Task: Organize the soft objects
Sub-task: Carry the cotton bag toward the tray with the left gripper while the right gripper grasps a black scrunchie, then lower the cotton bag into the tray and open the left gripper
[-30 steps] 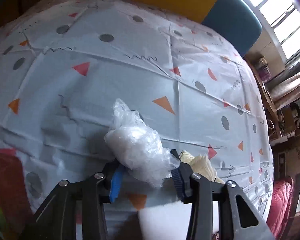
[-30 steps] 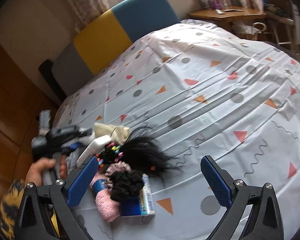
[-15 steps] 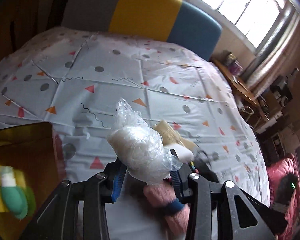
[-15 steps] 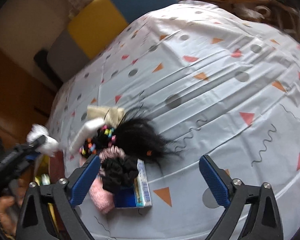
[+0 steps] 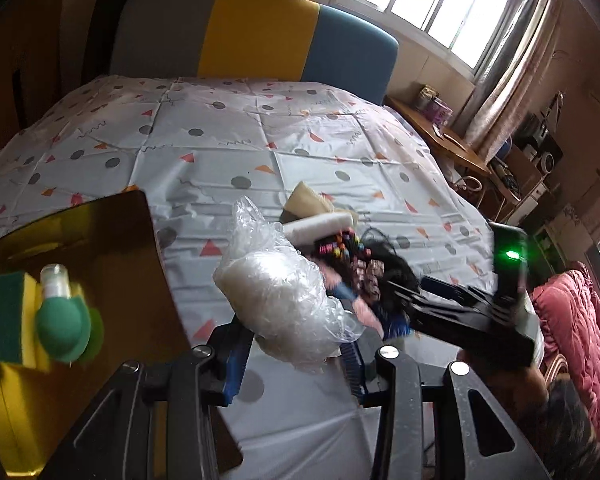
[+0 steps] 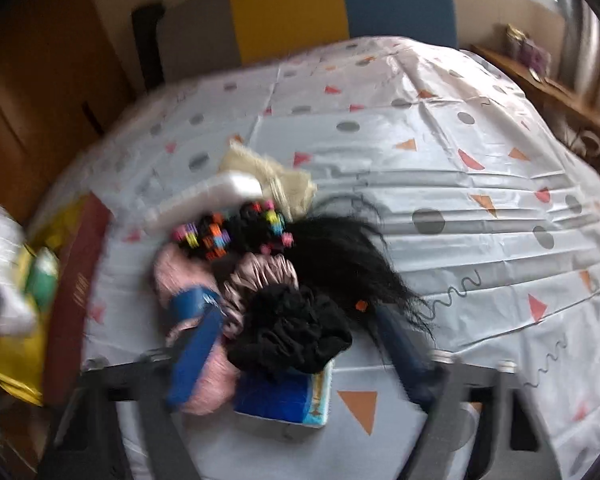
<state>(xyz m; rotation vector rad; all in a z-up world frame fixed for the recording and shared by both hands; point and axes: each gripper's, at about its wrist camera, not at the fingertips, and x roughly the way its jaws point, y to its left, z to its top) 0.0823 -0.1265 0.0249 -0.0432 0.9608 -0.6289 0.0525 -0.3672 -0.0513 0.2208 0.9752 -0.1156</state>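
Note:
My left gripper [image 5: 294, 364] is shut on a clear plastic bag of white stuffing [image 5: 276, 296] and holds it in the air beside a yellow box [image 5: 80, 280]. The box holds a green-and-yellow sponge [image 5: 8, 316] and a green puff with a small bottle [image 5: 62, 320]. My right gripper [image 6: 300, 344] is open, low over a pile on the bed: a black scrunchie [image 6: 292, 332], black wig hair [image 6: 340, 252], a pink satin scrunchie [image 6: 260, 276], coloured hair ties [image 6: 220, 236], a pink cloth [image 6: 188, 280] and a blue packet [image 6: 280, 396].
The bed sheet [image 6: 460, 184] is pale blue with triangles and dots. A white foam bar [image 6: 204, 200] and a beige cloth [image 6: 272, 176] lie behind the pile. A yellow and blue headboard [image 5: 280, 36] stands at the far end. A wooden side table [image 5: 440, 136] stands right.
My left gripper lifted the bag and swung it left, bringing the yellow box into view. My right gripper moved down and closer to the pile, its jaws now around the black scrunchie.

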